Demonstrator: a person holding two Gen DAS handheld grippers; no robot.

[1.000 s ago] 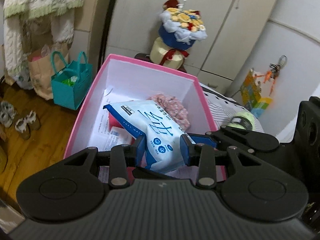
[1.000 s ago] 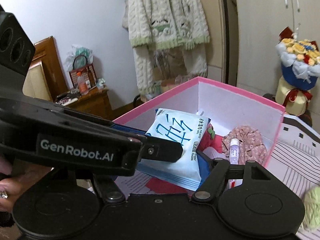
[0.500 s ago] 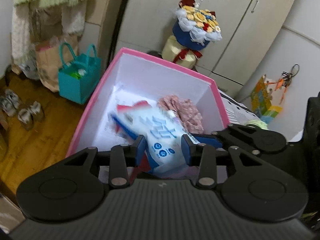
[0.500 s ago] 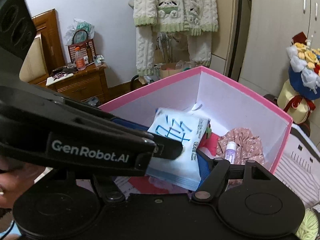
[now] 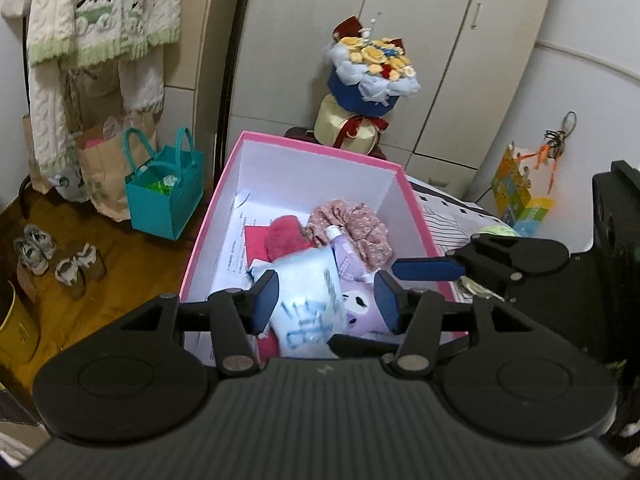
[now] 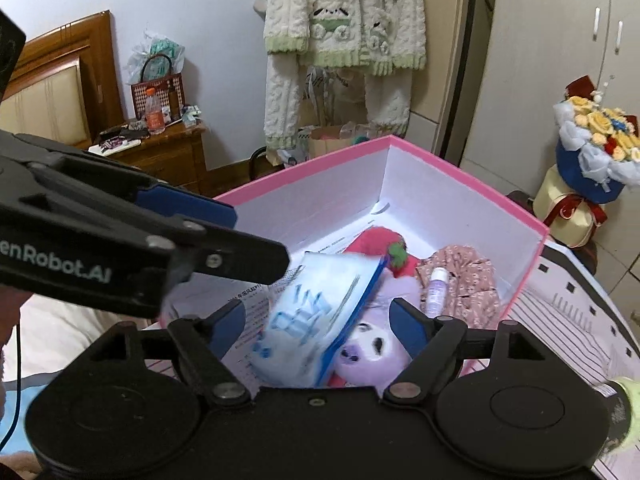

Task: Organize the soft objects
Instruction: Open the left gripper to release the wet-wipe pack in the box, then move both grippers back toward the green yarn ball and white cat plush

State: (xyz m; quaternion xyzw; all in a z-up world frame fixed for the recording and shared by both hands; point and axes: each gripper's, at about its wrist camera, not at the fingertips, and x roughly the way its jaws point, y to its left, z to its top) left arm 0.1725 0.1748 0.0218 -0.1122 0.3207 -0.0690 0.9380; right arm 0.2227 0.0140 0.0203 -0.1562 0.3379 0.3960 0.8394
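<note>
A pink box (image 5: 208, 232) (image 6: 440, 160) with white inner walls holds soft things. A light blue tissue pack (image 5: 308, 304) (image 6: 316, 316) lies blurred inside it, leaning on a purple plush toy (image 5: 360, 300) (image 6: 372, 344). Behind them are a red plush (image 5: 284, 236) (image 6: 376, 244), a pink floral cloth (image 5: 356, 224) (image 6: 464, 276) and a small purple bottle (image 5: 336, 236) (image 6: 436, 288). My left gripper (image 5: 326, 300) is open above the pack, touching nothing. My right gripper (image 6: 318, 320) is open too, above the box's near end.
The box rests on a striped sheet (image 5: 452, 208) (image 6: 560, 320). A teal bag (image 5: 164, 196) and shoes (image 5: 60, 260) stand on the wooden floor at left. A flower bouquet (image 5: 368, 76) (image 6: 592, 140) stands behind the box. A green yarn ball (image 6: 624, 404) lies at right.
Both grippers opened and let go of the tissue pack, which dropped into the box onto the purple plush. Both grippers pulled back and up.
</note>
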